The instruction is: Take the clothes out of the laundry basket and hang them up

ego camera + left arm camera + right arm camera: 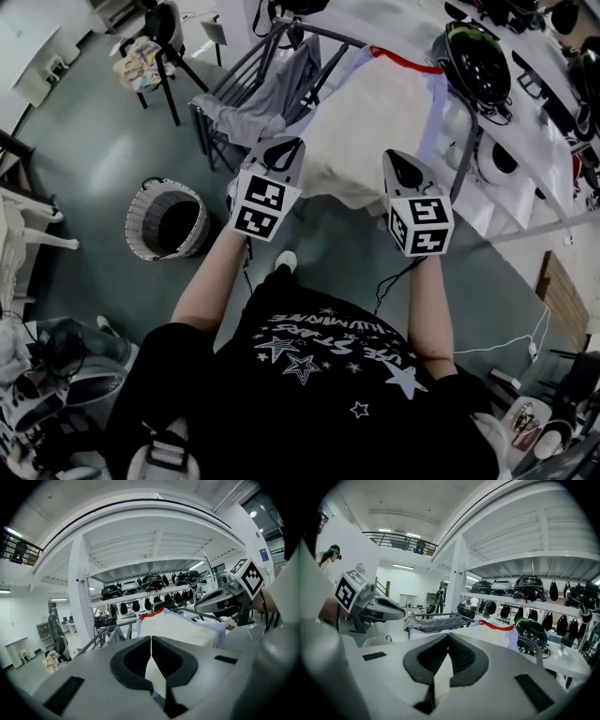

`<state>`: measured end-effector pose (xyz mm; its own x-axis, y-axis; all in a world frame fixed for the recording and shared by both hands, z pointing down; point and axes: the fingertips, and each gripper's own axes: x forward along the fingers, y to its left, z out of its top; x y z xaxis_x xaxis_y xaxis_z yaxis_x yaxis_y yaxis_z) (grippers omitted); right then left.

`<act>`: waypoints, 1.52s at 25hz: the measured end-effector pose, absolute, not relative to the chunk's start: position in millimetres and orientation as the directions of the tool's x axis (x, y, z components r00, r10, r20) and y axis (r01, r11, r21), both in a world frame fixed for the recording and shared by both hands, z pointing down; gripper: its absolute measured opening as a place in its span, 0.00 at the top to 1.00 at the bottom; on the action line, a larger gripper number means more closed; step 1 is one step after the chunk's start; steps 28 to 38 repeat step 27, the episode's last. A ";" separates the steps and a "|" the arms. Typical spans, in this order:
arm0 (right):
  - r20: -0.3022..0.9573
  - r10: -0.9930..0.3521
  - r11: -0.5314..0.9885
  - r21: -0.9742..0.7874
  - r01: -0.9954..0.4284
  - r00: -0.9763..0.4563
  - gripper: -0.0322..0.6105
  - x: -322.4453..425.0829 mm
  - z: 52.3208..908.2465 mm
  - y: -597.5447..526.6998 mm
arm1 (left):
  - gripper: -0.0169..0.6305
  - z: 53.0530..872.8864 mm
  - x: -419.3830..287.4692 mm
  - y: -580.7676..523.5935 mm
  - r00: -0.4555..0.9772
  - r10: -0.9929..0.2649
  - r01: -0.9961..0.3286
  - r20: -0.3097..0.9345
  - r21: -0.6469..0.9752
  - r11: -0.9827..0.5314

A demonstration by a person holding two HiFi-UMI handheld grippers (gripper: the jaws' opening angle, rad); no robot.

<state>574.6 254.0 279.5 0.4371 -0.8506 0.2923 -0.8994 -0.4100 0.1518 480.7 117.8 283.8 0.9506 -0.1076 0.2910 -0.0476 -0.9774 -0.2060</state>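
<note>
both tongs are clamped shut on the near hem of the cream shirt [366, 141], left gripper [283, 145] and right gripper [401, 159] well apart along its edge. the shirt's draped over the drying rack [328, 36]. the wicker laundry basket [150, 211] sits on the floor off to the left. a grey garment [272, 94] hangs at the rack's far left, and a black helmet [478, 61] is at the far right.

Floor: smooth grey-green concrete [84, 159] with a dull sheen. White pillar [457, 581] under a mezzanine with a dark railing [401, 538]. Strip lights [405, 566] lit on the white ceiling. Long white shelf [511, 603] carries dark helmets [529, 585]. Black chair [161, 28] stands well off on the floor.
</note>
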 end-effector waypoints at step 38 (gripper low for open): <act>0.316 -0.918 -0.238 0.040 -0.970 0.238 0.94 433.8 343.2 377.5 | 0.94 333.1 308.1 274.0 0.887 -0.270 -0.212 0.375 -0.189 -0.959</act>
